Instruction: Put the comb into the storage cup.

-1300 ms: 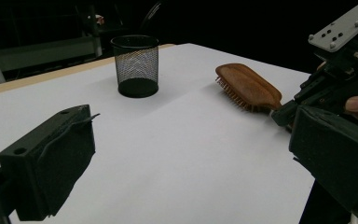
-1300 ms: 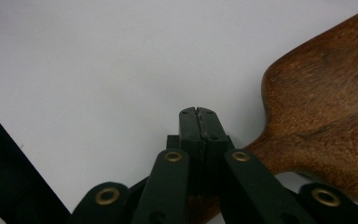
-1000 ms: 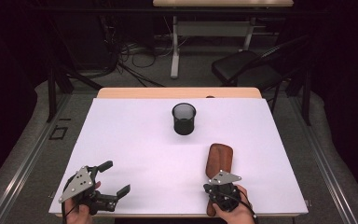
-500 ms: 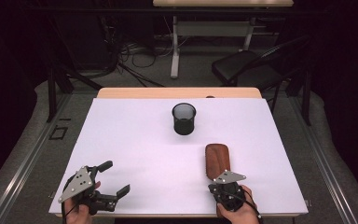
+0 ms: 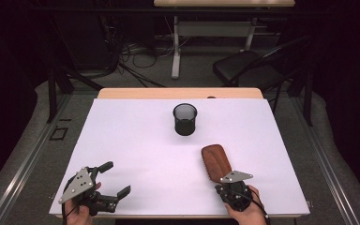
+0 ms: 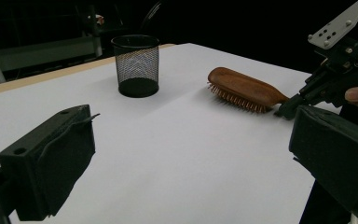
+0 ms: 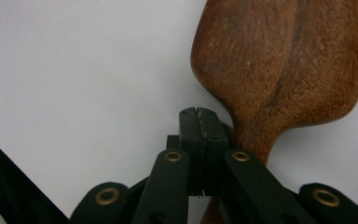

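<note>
1. We read this as the start of the pick-up: our right gripper (image 5: 231,185) sits at the near end of the wooden hairbrush (image 5: 216,162), low on the table by the front edge.
2. In the right gripper view its jaws are pressed together with nothing between them, and the brush handle (image 7: 254,144) lies just beside them, touching or nearly so. We have no grip on it.
3. Our left gripper (image 5: 107,182) rests near the front left corner with its jaws wide apart and holding nothing, well apart from the brush.
4. The hairbrush lies bristles down on the white table (image 5: 131,140), right of centre, its head pointing toward the black mesh cup (image 5: 185,119), which stands upright near the table's far middle.
5. The next move, as we judge it, calls for parting the right jaws and setting them around the narrow handle before closing.
6. The brush back is smooth, grained, reddish-brown wood, oval, tapering to a slim neck; short bristles (image 6: 235,97) show beneath in the left gripper view. The cup is a see-through wire cylinder with a solid base.
</note>
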Demonstrator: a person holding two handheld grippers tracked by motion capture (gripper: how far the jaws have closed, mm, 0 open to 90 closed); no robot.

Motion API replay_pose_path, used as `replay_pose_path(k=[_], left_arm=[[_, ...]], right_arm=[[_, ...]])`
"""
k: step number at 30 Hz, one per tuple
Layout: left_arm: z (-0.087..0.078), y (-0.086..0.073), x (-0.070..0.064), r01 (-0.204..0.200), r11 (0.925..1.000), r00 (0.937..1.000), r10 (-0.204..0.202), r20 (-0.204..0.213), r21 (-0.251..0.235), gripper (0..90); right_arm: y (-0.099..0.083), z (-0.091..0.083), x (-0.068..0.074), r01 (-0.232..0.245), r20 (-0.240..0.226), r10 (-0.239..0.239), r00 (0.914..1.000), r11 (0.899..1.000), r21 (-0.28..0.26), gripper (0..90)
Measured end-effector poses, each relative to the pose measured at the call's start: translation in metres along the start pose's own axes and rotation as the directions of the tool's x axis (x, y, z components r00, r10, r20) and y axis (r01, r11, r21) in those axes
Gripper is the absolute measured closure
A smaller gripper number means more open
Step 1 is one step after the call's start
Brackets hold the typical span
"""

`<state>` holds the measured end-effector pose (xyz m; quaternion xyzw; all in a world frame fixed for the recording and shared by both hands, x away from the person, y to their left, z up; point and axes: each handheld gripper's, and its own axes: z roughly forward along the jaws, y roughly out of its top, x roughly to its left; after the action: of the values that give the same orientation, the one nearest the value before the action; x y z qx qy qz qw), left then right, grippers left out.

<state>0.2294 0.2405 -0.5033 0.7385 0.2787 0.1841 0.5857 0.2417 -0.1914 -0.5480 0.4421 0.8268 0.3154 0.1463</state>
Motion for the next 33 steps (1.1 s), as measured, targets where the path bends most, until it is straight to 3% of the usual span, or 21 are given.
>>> replay_pose_path(k=[33], left_arm=[[0.0,0.0,0.0,0.0,1.0,1.0,0.0,0.0,0.0,0.4]], right_arm=[[-0.005,-0.009,-0.024,-0.053,0.015,0.053,0.9985,0.998,0.016,90.0]])
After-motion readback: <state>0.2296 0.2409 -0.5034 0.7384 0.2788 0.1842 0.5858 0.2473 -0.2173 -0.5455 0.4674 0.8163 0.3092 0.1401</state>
